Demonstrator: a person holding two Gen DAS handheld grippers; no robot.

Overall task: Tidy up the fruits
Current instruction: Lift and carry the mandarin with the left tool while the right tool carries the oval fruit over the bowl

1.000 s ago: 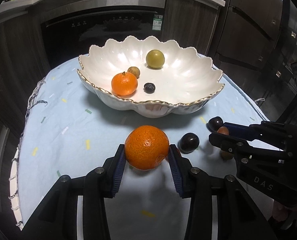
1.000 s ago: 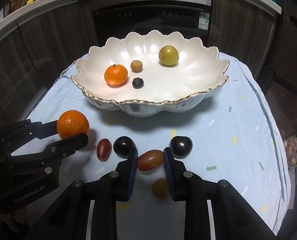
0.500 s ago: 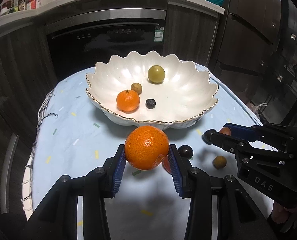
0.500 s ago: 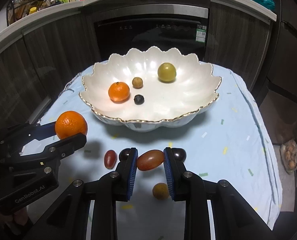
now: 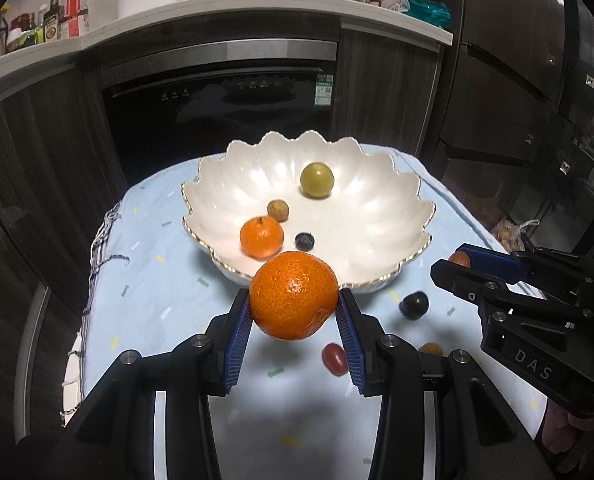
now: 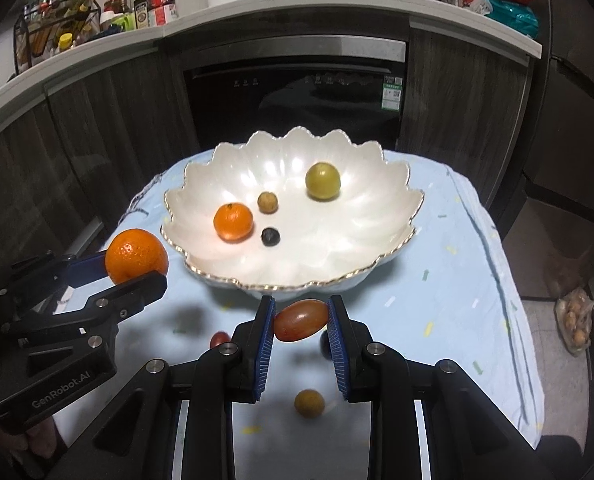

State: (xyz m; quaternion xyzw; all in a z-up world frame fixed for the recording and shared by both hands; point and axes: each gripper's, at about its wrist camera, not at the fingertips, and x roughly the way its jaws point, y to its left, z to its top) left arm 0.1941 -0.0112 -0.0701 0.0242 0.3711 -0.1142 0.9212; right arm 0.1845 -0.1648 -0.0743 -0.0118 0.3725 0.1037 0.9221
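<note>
Left wrist view: left gripper [image 5: 294,312] pinching a large orange [image 5: 294,295] between its blue pads, lifted clear of the blue-clothed worktop [image 5: 145,280] and just short of the near rim of the scalloped white bowl [image 5: 377,216]. Already in the bowl: a small mandarin [image 5: 262,237], a green-yellow fruit [image 5: 317,180], a small brown fruit [image 5: 278,210] and a dark berry [image 5: 304,241]. Left on the cloth: a dark plum [image 5: 414,305], a red grape tomato [image 5: 334,359] and a tan fruit [image 5: 431,349] half hidden behind the pad. At far right, right gripper [image 5: 455,264] with a reddish fruit at its tip.

Right wrist view: right gripper [image 6: 300,322] clamped on an oval red-brown tomato [image 6: 300,319], held in the air before the bowl [image 6: 393,208]. Below, a tan fruit [image 6: 309,403] on the cloth, with a red one [image 6: 219,339] and a dark one partly hidden by the fingers.

Judged roughly half done: four pieces in, two in transit, three waiting.
</note>
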